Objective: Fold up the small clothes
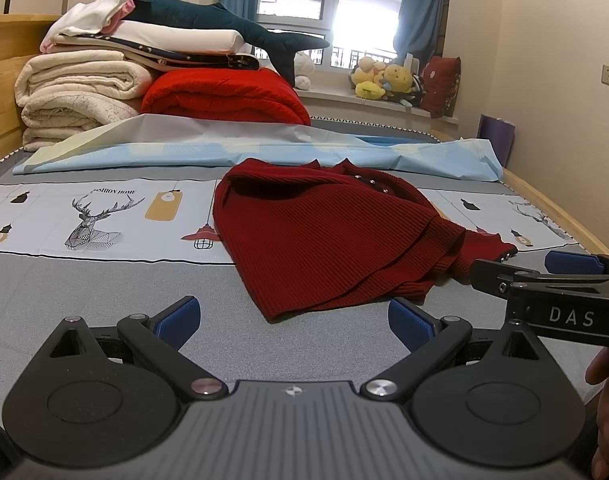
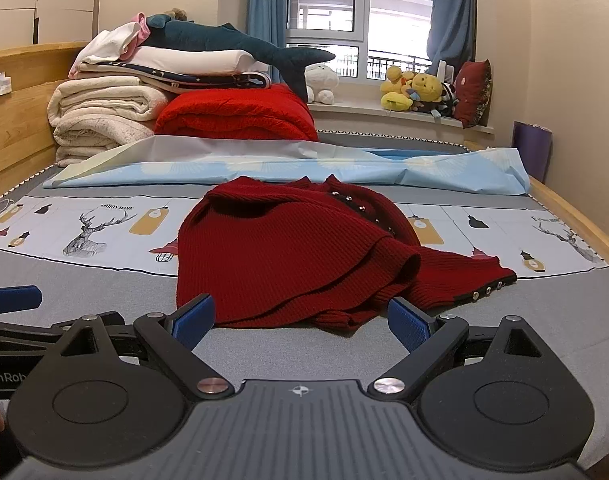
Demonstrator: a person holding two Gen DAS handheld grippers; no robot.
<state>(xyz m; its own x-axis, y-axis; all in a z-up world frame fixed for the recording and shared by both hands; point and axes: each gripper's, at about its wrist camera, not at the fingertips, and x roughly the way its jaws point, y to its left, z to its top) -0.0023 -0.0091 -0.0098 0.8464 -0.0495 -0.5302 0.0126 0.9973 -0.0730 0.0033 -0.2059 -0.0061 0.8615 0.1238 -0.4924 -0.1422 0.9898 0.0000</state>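
A dark red ribbed sweater (image 1: 324,232) (image 2: 288,252) lies partly folded on the grey bed cover, its studded cuff trailing to the right. My left gripper (image 1: 291,322) hovers open just in front of the sweater's near edge, nothing between its blue pads. My right gripper (image 2: 300,322) is also open, its fingers either side of the sweater's near hem and apart from it. In the left wrist view the right gripper (image 1: 552,276) reaches in from the right, close to the cuff. The left gripper's blue fingertip (image 2: 12,298) shows at the far left of the right wrist view.
A pale sheet with deer and lamp prints (image 1: 104,216) runs under the sweater. Behind it lie a light blue sheet (image 1: 264,152), a red quilt (image 1: 224,96) and stacked white blankets (image 1: 76,88) with a plush shark on top. The wooden bed frame (image 2: 584,224) borders the right side.
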